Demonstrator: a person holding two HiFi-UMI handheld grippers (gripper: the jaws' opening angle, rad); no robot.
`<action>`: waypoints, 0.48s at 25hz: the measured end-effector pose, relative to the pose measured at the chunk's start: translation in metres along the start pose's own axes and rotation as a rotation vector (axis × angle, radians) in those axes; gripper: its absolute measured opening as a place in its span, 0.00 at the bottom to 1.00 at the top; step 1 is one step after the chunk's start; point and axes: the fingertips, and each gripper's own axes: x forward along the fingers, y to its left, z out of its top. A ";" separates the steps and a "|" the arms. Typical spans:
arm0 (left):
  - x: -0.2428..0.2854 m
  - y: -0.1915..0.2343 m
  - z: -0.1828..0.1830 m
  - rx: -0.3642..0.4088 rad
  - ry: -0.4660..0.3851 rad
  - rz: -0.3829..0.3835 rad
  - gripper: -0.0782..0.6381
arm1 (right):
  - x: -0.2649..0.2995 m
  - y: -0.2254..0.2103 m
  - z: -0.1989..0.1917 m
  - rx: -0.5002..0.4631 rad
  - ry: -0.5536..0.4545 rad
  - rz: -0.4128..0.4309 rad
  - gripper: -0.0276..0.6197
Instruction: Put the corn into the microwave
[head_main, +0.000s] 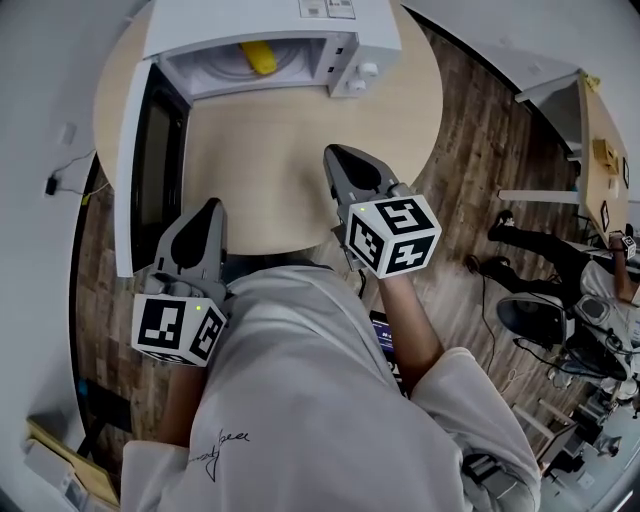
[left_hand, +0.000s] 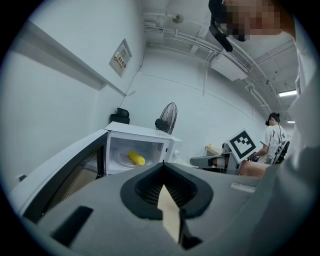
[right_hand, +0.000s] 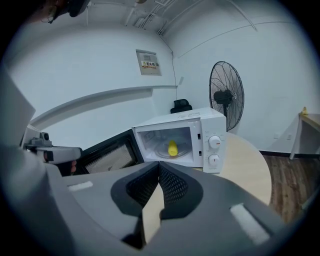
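A yellow corn cob (head_main: 258, 57) lies on the turntable inside the white microwave (head_main: 370, 30), which stands at the far side of the round wooden table. The cob shows in the left gripper view as corn (left_hand: 136, 158) and in the right gripper view as corn (right_hand: 172, 148). The microwave's door (head_main: 150, 160) hangs wide open to the left. My left gripper (head_main: 211, 207) is shut and empty, near the door's lower end. Over the table's near edge my right gripper (head_main: 336, 154) is also shut with nothing in it, well back from the microwave's opening.
The round table (head_main: 400, 110) has bare wood in front of the microwave. A standing fan (right_hand: 226, 95) is behind the microwave to the right. Another person (head_main: 560, 260) sits by a desk (head_main: 600, 140) at the far right, over a wooden floor.
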 end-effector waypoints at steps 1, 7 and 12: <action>-0.001 0.002 -0.002 -0.002 0.002 0.003 0.10 | -0.004 0.002 -0.001 0.006 0.000 -0.001 0.06; -0.009 0.014 -0.006 -0.018 0.006 0.029 0.10 | -0.020 0.015 -0.014 0.020 0.014 -0.008 0.06; -0.015 0.024 -0.011 -0.017 0.022 0.070 0.09 | -0.029 0.017 -0.018 0.019 0.028 -0.023 0.06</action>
